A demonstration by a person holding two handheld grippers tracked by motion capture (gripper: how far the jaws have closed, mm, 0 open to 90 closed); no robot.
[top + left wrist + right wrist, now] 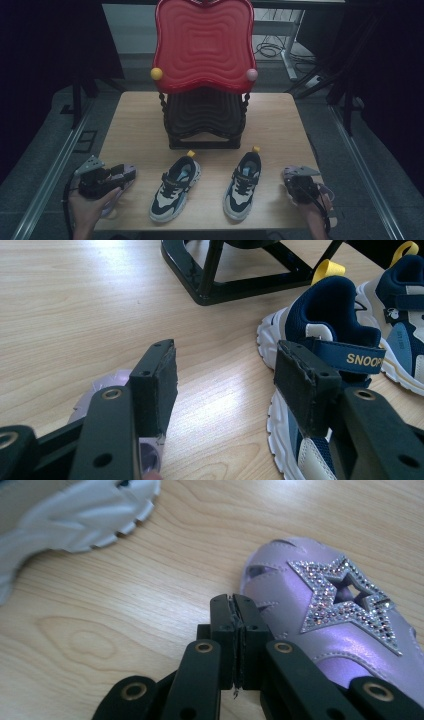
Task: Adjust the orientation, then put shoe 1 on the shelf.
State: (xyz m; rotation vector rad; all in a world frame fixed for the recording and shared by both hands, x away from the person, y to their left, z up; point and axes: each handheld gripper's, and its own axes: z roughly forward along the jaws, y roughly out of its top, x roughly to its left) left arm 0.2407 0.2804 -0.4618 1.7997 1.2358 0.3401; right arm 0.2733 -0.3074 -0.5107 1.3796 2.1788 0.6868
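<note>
1. Locate the right lilac shoe [325, 645] at the near right edge of the table [135, 115], flat on its sole, just beside the right gripper [233, 602].
2. Note the right gripper's state: jaws pressed together pad to pad, nothing between them, tips low over bare wood next to the shoe's toe.
3. Locate the left lilac shoe [100, 382] at the near left edge, partly under the left gripper [225, 375].
4. Note the left gripper's state: jaws spread wide, nothing gripped, only table top in the gap, with the left sneaker [320, 335] just beyond the far pad.
5. Expect a light load: small shoe, thin glossy upper with cut-outs, likely soft enough to fold under pressure.
6. Treat the glossy surface as slippery; avoid a pinch across the smooth vamp.
7. Avoid the rhinestone star [345, 600]: hard, uneven, probably liable to shed stones under the pads.
8. Take hold at the collar or heel edge, one pad inside and one outside, or across the sole's side walls where the shoe is probably stiffest.
9. Open the right jaws before any approach.
10. Keep clear of the right sneaker [243, 185] and the shoe rack [204, 125] behind it.
</note>
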